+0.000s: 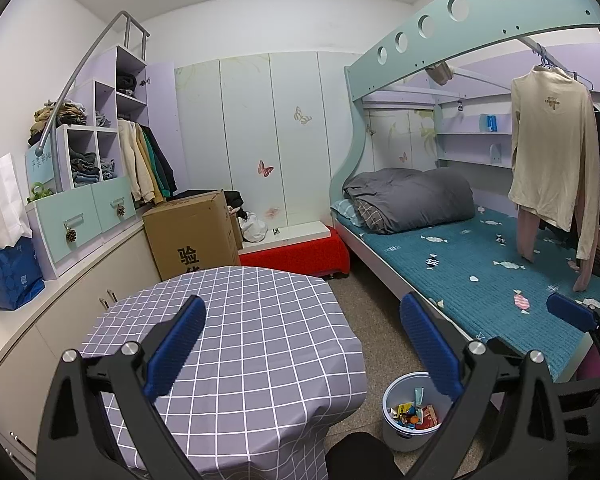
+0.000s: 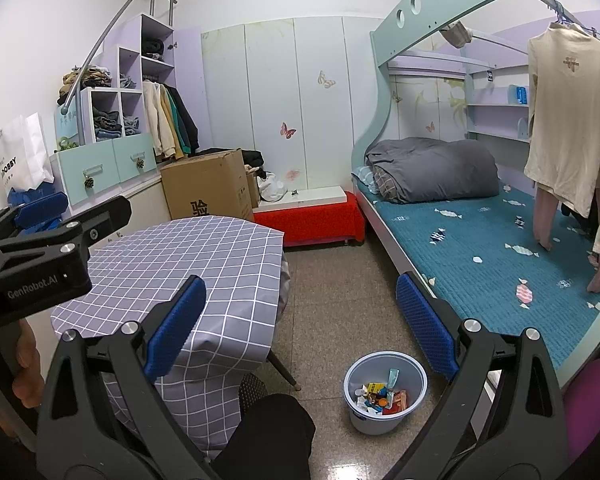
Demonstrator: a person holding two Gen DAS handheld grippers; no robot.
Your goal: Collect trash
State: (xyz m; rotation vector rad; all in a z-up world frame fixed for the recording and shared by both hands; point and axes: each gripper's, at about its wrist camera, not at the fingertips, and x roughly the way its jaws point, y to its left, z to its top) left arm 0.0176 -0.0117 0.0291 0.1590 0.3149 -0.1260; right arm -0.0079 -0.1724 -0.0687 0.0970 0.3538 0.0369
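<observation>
room: small bedroom, your bed [image 2: 480, 248] runs along the right, cupboards on the left, floor strip between them.

table: checked cloth on the table [image 1: 236, 320], top looks bare from both views, can't spot any loose trash on it.

bin: pale bin [image 2: 384, 392] sits on the floor between table and bed, down and a bit right of both claws. It's upright, mouth facing up, so you come at it from above.

trash: wrappers and small packets [image 2: 380, 394] already lie in the bottom of the bin, nothing I can see on the floor beside it.

left claw: left gripper [image 1: 300, 344] hangs over the table's near edge, fingers spread wide, holding nothing.

right claw: right gripper [image 2: 300, 326] hovers over the floor gap, also spread wide and empty.

nearer hand: I'd say your right one, the bin sits almost under its right finger.

progress: looks close to done, unless there's trash out of frame.
</observation>
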